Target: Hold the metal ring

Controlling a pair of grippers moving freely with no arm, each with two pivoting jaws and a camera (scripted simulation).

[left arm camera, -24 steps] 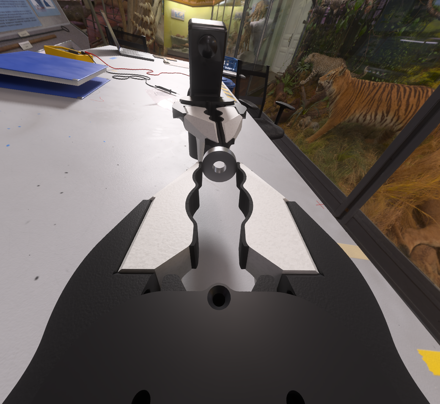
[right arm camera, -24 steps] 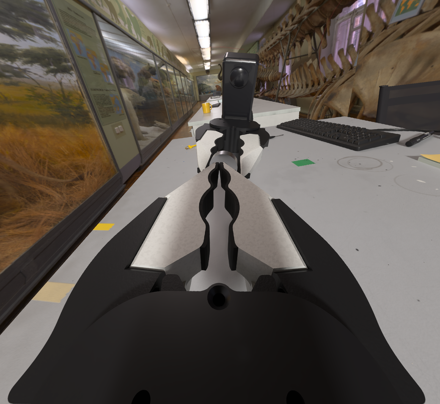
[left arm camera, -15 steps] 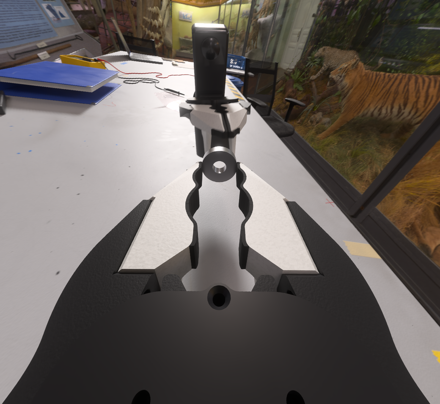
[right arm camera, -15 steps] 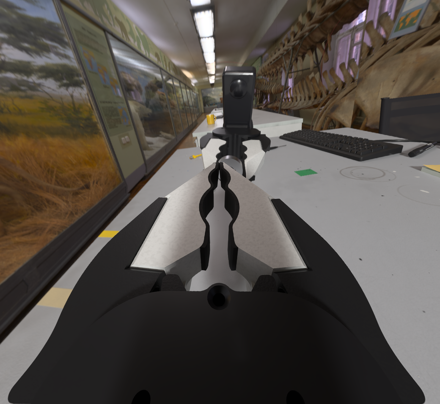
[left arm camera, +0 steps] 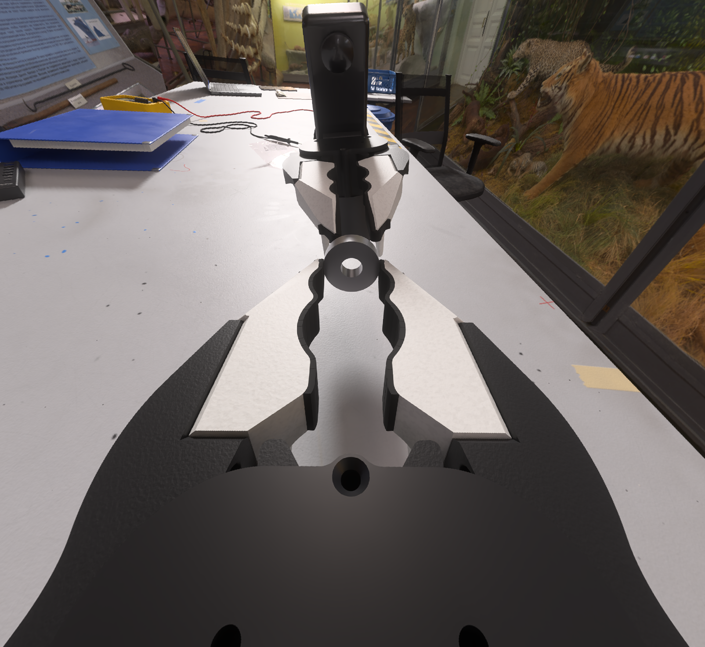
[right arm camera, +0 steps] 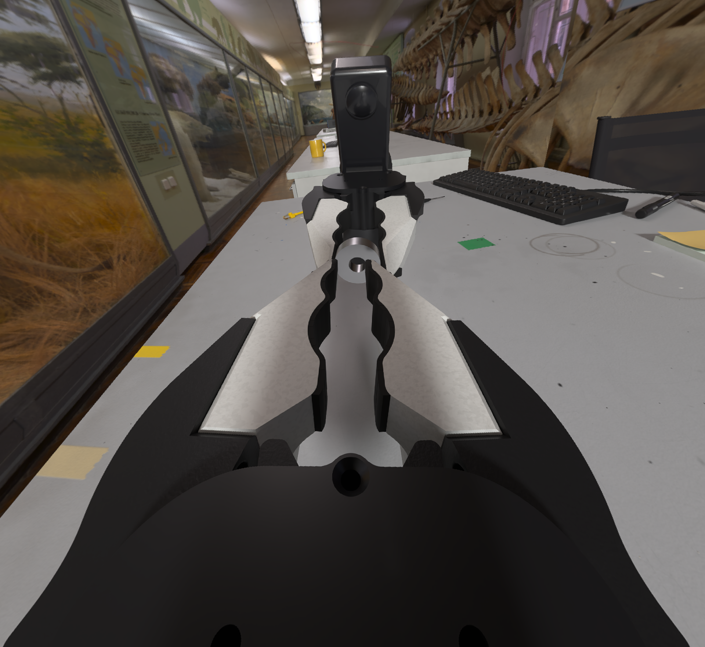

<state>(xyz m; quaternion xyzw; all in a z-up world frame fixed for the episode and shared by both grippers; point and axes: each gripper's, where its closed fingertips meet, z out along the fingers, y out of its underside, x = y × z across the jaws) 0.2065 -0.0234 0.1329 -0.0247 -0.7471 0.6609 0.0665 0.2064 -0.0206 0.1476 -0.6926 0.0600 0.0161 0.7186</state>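
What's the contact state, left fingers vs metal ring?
Touching. The left wrist view shows the metal ring pinched between both fingers, with no gap on either side.

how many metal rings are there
1. The ring sits clamped between the left gripper fingertips, off the table; the right gripper faces it, fingertips just short. No others visible.

No legible text anywhere. Angled info panel (left arm camera: pixel 42 37) at far left of the left wrist view carries lines of print and small pictures, too small and blurred to read. Small label cards (left arm camera: pixel 76 92) lie under it, unreadable. Green wall poster (right arm camera: pixel 126 67) in the right wrist view has text blocks and map graphics, too blurred to read. Keyboard (right arm camera: pixel 530 195) key legends can't be made out. No brands or numbers visible.
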